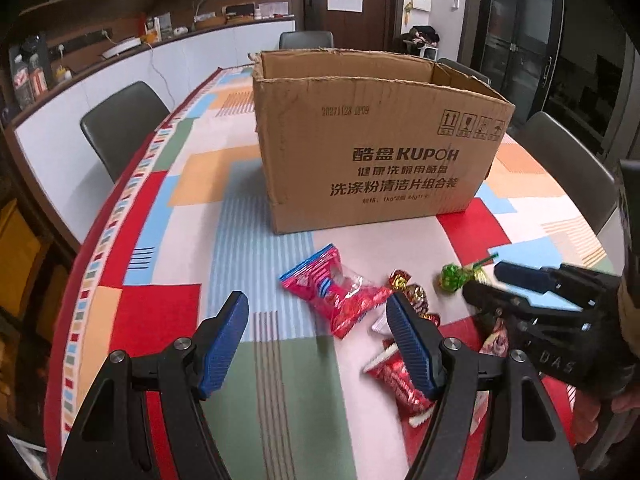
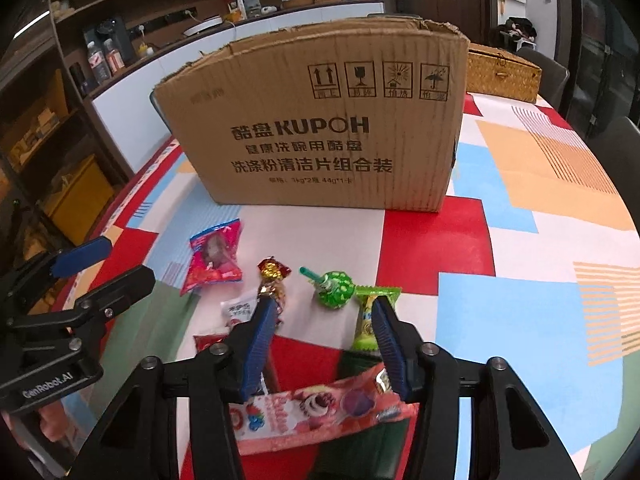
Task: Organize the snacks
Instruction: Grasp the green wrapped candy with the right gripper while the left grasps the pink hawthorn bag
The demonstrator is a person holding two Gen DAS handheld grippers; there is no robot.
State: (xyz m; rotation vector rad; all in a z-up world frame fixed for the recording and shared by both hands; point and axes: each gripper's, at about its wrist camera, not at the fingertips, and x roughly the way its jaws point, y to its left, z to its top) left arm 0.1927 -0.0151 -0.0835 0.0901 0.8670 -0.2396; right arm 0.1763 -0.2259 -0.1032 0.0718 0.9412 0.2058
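From the left wrist, the left tongs [image 1: 316, 344] stand wide over the counter [image 1: 168, 208], nothing between the pads. A red packet [image 1: 340, 296] lies at 1 o'clock from them, with the box [image 1: 368, 140] at 12, beyond it. The right tongs [image 1: 486, 282] come in at 3 o'clock.

From the right wrist, the right tongs [image 2: 320, 344] stand fairly narrow, empty, above a pink bag [image 2: 316, 412]. A green lollipop [image 2: 334, 290] lies at 12 o'clock, and a green candy [image 2: 370, 320] just beside the right pad. The left tongs [image 2: 104, 260] are at 9.
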